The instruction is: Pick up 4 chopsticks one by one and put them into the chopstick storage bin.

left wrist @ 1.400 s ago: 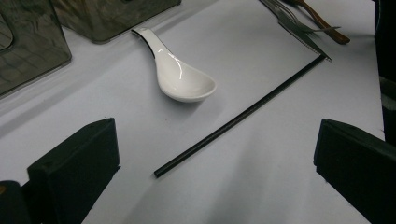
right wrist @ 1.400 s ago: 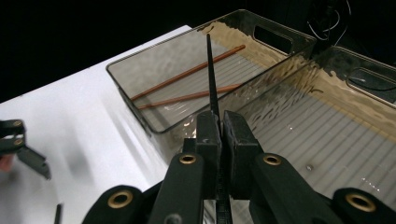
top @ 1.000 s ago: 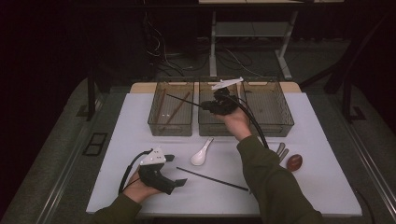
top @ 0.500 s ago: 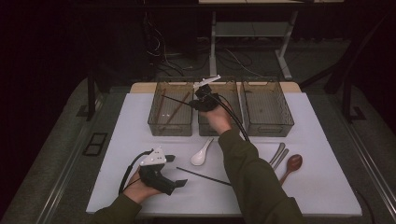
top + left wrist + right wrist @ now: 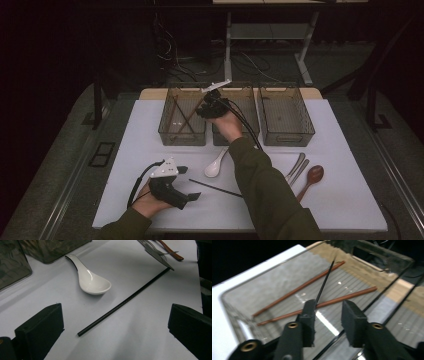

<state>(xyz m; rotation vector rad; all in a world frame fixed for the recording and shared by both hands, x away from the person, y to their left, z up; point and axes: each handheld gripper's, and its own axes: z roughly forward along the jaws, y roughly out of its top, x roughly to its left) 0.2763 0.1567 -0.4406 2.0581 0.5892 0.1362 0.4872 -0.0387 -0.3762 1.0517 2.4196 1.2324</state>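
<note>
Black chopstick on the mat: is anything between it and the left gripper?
Nothing visible is. In the left gripper view the black chopstick lies on bare mat straight ahead of the open left gripper; the white spoon sits farther off beside it, apart.

Overhead overview; two close jaw-mounted views

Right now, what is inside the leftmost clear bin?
The leftmost clear bin holds two brown chopsticks and one black chopstick by the open right tool. Its near corner is hidden.
</note>
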